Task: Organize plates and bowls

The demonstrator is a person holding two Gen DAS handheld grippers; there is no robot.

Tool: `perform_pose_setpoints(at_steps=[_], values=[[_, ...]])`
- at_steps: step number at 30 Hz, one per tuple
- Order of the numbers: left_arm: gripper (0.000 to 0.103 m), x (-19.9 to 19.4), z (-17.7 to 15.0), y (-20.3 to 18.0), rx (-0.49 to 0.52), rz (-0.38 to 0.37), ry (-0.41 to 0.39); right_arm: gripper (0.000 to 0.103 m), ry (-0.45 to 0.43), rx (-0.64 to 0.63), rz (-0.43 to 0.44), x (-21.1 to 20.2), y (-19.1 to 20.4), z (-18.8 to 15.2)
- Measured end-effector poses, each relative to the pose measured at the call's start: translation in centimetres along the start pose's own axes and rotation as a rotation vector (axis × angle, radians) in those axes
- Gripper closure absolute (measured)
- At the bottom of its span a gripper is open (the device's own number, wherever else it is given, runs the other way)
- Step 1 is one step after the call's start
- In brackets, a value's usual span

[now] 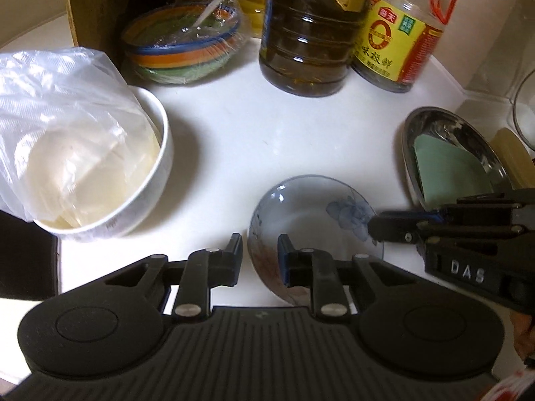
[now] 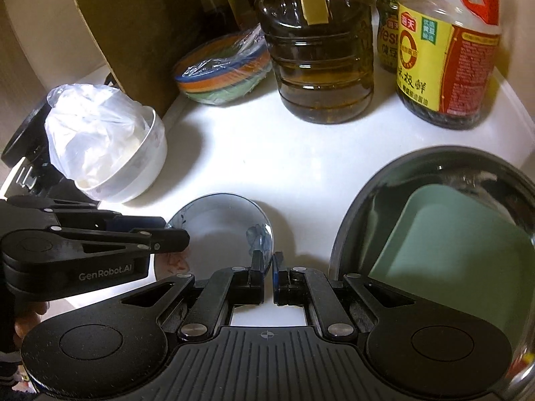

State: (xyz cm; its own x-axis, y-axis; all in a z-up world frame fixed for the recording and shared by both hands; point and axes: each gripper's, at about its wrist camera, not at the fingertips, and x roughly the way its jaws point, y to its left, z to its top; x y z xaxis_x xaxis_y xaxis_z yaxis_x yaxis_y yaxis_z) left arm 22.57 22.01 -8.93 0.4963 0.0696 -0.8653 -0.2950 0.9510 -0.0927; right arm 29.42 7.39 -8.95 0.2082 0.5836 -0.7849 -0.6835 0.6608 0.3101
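Left wrist view. My left gripper (image 1: 260,254) sat over the near-left rim of the blue-flowered bowl (image 1: 311,214), one finger outside the wall, the other inside. The jaws stood narrow, but I could not tell whether the pads were truly pressing the rim. My right gripper (image 1: 376,227) came in from the right, its tip on the opposite rim beside the painted flower. Beyond my fingers, to the left, stood the white bowl (image 1: 147,180) with a plastic bag (image 1: 60,117) stuffed in it; further off, the wrapped colourful bowls (image 1: 184,50) and the oil bottle (image 1: 307,40). To the right lay the steel basin (image 1: 444,133).

Right wrist view. My right gripper (image 2: 267,257) had its fingers together, clamped on the thin rim of the blue-flowered bowl (image 2: 217,224) at the flower. My left gripper (image 2: 177,239) reached across from the left onto the far rim. The bowl rested on the white counter (image 2: 267,147), just ahead of my fingertips. The steel basin (image 2: 418,173) lay close on the right, a green tray (image 2: 461,250) leaning inside it. The soy sauce bottle (image 2: 444,60) stood well beyond.

Judgement: a two-handed lift of the bowl. Glazed rim is slick and thin, so both grips should be firm before raising. Lift level, both hands together, else it may pivot and slip. Keep clear of the basin edge on the right.
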Motion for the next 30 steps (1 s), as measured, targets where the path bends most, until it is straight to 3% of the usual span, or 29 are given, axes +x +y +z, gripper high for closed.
perform_pose_setpoints(at_steps=[15,30], values=[[0.092,0.2,-0.6,0.2,-0.008,0.014,-0.021,0.093,-0.043,0.154,0.019,0.5,-0.9,-0.5],[0.092,-0.9,-0.8,-0.4,0.011,0.025,-0.046,0.094,-0.042,0.119,-0.003,0.0,0.0,-0.4]])
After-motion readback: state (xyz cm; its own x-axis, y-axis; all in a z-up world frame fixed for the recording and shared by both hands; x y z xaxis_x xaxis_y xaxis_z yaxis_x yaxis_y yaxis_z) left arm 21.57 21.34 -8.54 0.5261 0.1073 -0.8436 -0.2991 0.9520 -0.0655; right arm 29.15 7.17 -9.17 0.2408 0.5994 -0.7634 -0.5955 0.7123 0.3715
